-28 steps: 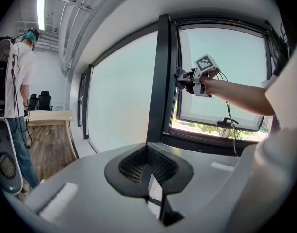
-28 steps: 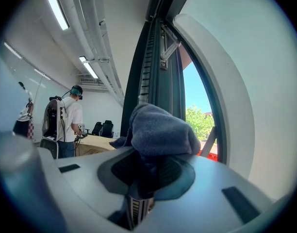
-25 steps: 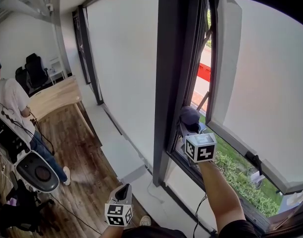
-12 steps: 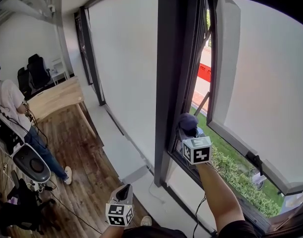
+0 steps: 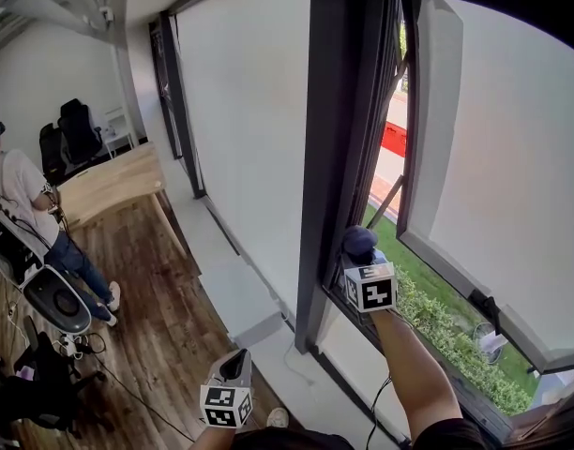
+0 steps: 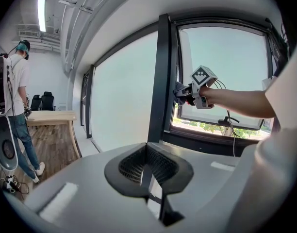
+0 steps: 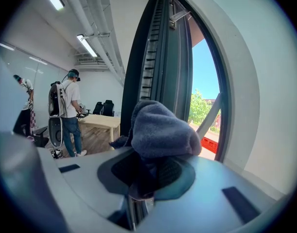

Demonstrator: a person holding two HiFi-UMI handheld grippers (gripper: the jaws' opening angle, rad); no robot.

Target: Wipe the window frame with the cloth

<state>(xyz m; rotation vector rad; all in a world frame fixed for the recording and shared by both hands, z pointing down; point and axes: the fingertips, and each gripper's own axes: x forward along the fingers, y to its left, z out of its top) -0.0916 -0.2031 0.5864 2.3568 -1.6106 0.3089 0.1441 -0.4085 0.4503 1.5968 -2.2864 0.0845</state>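
Observation:
A dark blue-grey cloth [image 5: 358, 241] is bunched in my right gripper [image 5: 359, 257], which is shut on it. The cloth presses against the dark vertical window frame [image 5: 329, 139], low on its inner edge beside the open gap. In the right gripper view the cloth [image 7: 163, 130] bulges over the jaws of the right gripper [image 7: 146, 174], with the frame [image 7: 153, 57] rising right behind it. My left gripper [image 5: 234, 364] hangs low near my body, shut and empty. Its view shows the left gripper's jaws [image 6: 149, 171] closed, and the right gripper [image 6: 196, 89] at the frame [image 6: 161, 81].
The window sash [image 5: 493, 157] is tilted open outward, with bushes and grass below. A white sill ledge [image 5: 235, 289] runs along the wall. A person [image 5: 20, 204] stands at the far left by a wooden desk [image 5: 109, 181], with equipment [image 5: 52, 298] on the wood floor.
My right gripper has slid the cloth a little lower along the frame. The left gripper stays put. The person at the left has shifted slightly.

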